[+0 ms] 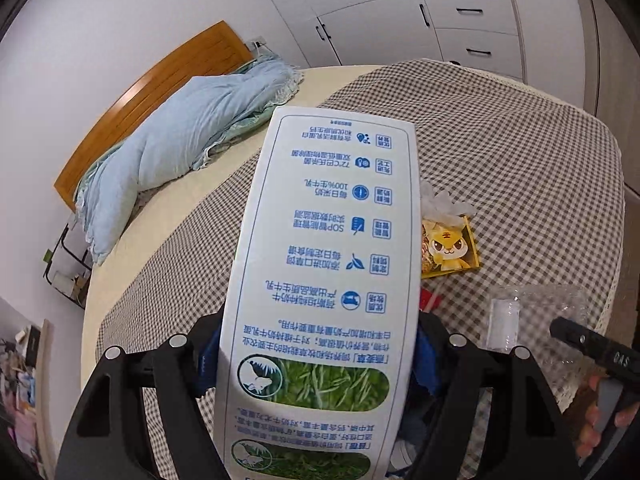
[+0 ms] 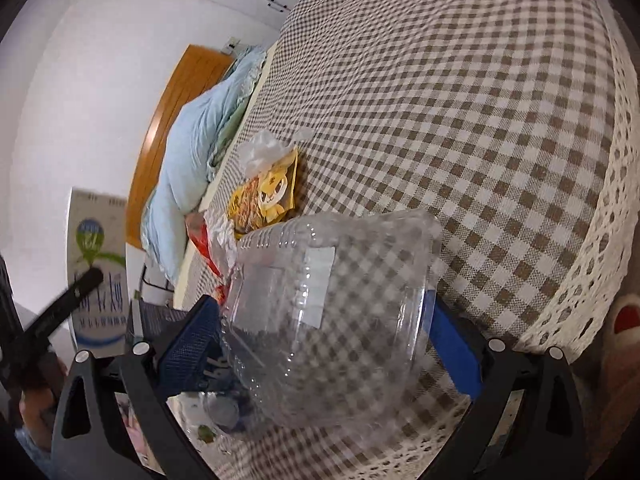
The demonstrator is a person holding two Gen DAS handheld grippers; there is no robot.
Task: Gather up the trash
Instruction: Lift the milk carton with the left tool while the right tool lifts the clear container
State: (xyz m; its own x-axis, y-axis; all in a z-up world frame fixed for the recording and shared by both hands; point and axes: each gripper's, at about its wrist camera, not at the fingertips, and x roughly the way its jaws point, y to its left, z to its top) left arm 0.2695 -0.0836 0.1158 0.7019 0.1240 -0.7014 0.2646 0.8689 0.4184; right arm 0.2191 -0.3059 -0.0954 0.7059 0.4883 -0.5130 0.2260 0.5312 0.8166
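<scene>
White milk carton (image 1: 324, 280) clamped between left tool (image 1: 320, 364) pads — upright.

White milk carton (image 1: 324, 280) & clear plastic clamshell (image 2: 332, 300) above checked bed; yellow snack packet (image 1: 450, 248) on it.

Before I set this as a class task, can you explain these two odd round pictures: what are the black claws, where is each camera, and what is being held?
There is no robot: a person holds a hand-held claw in each hand, with a wide-angle camera on each looking along its fingers.

The left picture is from the left claw, which grips a white milk carton with blue print.

The right picture is from the right claw, which grips a clear plastic container.

Both look over a bed with a checked cover. Still lying on it are a yellow snack packet, crumpled clear plastic and a red wrapper. A light blue quilt lies by the wooden headboard.
</scene>
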